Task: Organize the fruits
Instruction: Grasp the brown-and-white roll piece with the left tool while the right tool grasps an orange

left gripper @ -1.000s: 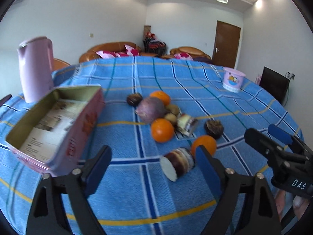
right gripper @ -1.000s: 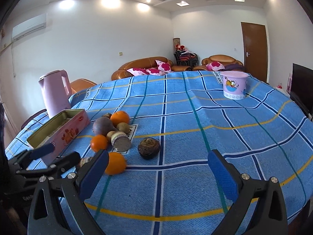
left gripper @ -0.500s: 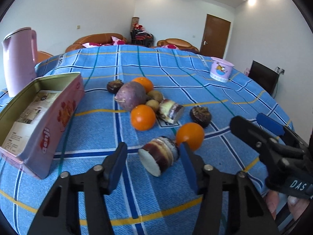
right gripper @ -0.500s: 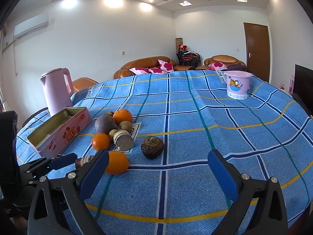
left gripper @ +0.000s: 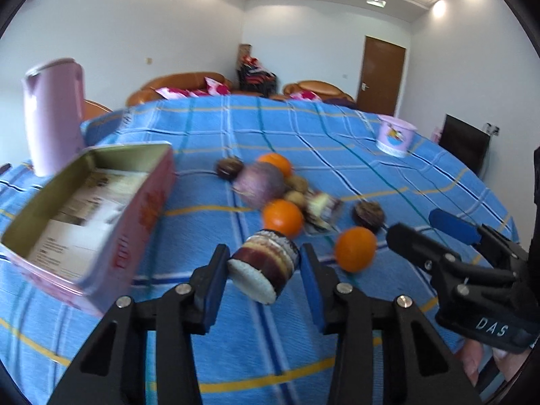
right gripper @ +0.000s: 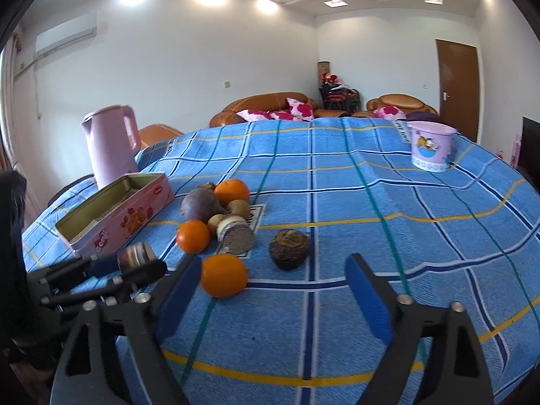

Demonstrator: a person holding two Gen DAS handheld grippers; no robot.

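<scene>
My left gripper (left gripper: 265, 270) is shut on a cut purple-brown taro piece (left gripper: 265, 268) and holds it just above the blue checked cloth; the piece also shows in the right wrist view (right gripper: 136, 256). An open pink tin (left gripper: 91, 209) lies to its left. Several fruits lie in a cluster: oranges (left gripper: 282, 217) (left gripper: 355, 249) (left gripper: 275, 162), a purple round fruit (left gripper: 260, 182), two dark brown ones (left gripper: 368, 215) (left gripper: 228, 167) and another cut taro (right gripper: 235, 234). My right gripper (right gripper: 270, 290) is open and empty, near the front orange (right gripper: 223, 274).
A pink kettle (left gripper: 54, 114) stands behind the tin at the left. A small pink bucket (right gripper: 432, 150) stands at the far right of the table (right gripper: 371, 182). Sofas and a brown door lie beyond the table.
My left gripper has closed on the taro piece and lifted it slightly. The right gripper has moved a little forward towards the front orange.
</scene>
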